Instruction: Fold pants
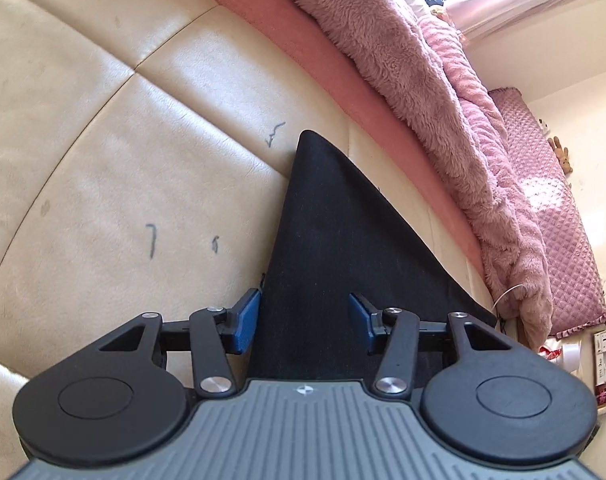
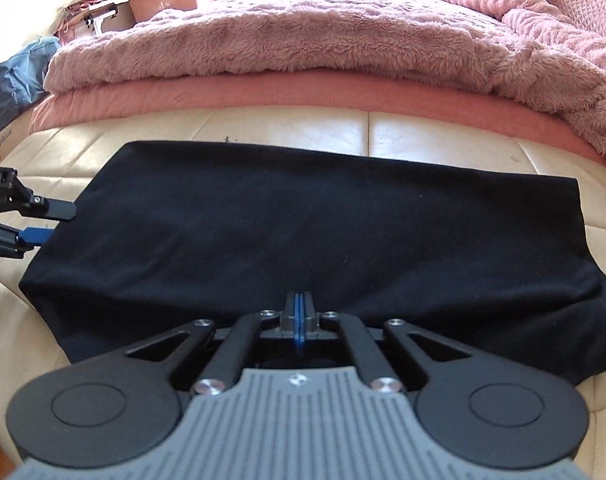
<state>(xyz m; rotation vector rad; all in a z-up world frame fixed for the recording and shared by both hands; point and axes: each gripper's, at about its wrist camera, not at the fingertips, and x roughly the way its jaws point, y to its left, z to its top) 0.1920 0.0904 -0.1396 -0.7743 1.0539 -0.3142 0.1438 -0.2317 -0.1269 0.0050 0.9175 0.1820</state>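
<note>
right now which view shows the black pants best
The right wrist view: the pants spread nearly whole across the cream cushion. The left wrist view catches only a dark wedge of them between the open left gripper.

Black pants (image 2: 303, 232), plain dark fabric, folded into a broad flat band. Lying flat on cream cushioned surface (image 2: 423, 128), a second layer showing at right end.
</note>
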